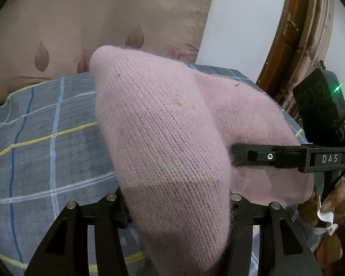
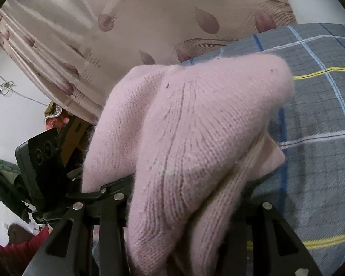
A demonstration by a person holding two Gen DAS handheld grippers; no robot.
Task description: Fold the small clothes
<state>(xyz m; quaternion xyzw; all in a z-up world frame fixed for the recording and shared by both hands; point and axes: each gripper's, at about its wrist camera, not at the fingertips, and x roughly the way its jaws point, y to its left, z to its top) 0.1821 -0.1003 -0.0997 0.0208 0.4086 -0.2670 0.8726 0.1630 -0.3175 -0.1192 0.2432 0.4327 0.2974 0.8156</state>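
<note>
Soft, light pink knit garment (image 1: 163, 138) droops over the plaid bed (image 1: 46, 138); both the left gripper (image 1: 174, 207) and right gripper (image 2: 184, 209) clench its edges, best held near corners

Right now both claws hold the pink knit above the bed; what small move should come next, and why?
Probably lower the knit onto the plaid sheet. Left claw and right claw both grip it in a raised, bunched hump, so it seems to need laying flat before any fold.
</note>
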